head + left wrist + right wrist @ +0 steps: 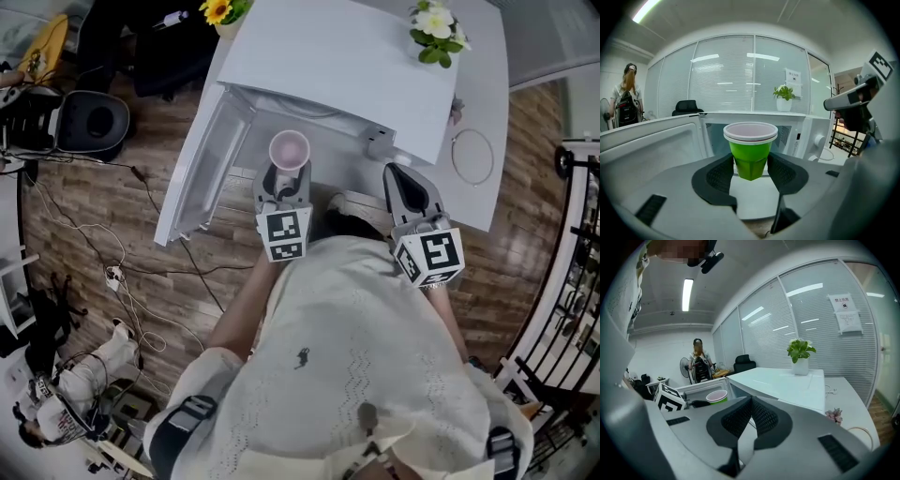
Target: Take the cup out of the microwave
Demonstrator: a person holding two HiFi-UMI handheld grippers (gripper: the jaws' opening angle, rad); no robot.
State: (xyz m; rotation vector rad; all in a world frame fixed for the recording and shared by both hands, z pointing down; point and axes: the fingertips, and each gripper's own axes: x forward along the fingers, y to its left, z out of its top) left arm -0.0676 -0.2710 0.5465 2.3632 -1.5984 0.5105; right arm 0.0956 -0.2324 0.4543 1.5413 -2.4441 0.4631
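A green cup with a pale rim sits between the pads of my left gripper, which is shut on its lower half and holds it upright. From the head view the cup hangs just in front of the white microwave, whose door stands swung open to the left. My left gripper points at the open cavity. My right gripper hovers to the right of it, shut with nothing between its pads. The right gripper view shows its jaws meeting, with the cup off to the left.
The microwave stands on a white desk with a potted plant, a yellow flower and a looped cable. Cables trail over the wooden floor at left. A person stands far back by a glass wall.
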